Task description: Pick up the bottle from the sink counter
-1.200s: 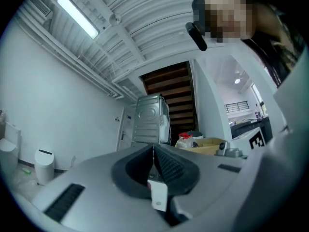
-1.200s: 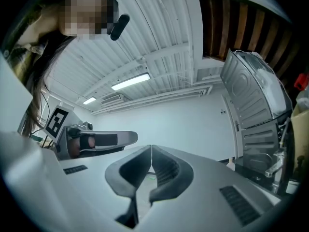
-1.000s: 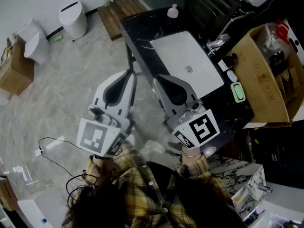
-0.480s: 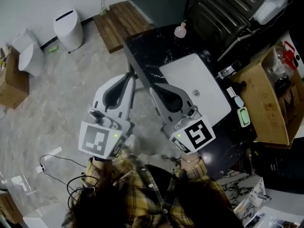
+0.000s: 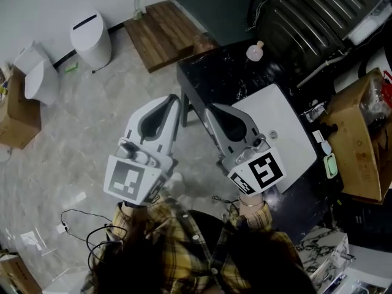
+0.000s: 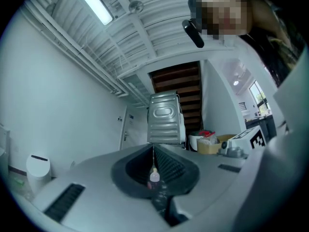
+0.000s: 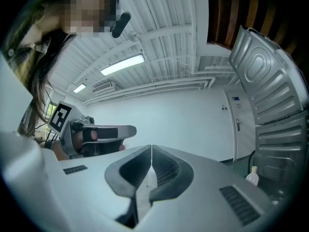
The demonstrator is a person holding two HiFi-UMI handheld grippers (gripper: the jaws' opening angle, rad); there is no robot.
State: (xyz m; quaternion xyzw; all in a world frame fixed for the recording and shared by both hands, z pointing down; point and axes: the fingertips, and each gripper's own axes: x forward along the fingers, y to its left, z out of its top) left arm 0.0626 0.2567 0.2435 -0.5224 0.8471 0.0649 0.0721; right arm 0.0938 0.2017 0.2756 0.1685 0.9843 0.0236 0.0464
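A small clear bottle (image 5: 255, 52) with a pale cap stands on the far part of the black sink counter (image 5: 208, 72), beyond the white basin (image 5: 278, 133). Both grippers are held side by side, short of the counter's near-left corner, and point toward it. My left gripper (image 5: 177, 98) hangs over the floor, jaws shut and empty. Its own view shows the bottle (image 6: 154, 176) far off, straight ahead past the shut jaws (image 6: 153, 150). My right gripper (image 5: 208, 108) is at the counter's edge, shut and empty (image 7: 151, 149). The bottle (image 7: 252, 176) shows low at the right of the right gripper view.
A faucet (image 5: 315, 110), a green soap dish (image 5: 331, 165) and an open cardboard box (image 5: 361, 133) lie right of the basin. A dark ribbed appliance (image 5: 318, 17) stands behind the counter. A wooden mat (image 5: 162, 32), a white bin (image 5: 92, 32) and boxes (image 5: 15, 118) are on the floor.
Both grippers have been carried along toward the counter, which with the bottle has slid down and right in the head view. Jaws stay shut.
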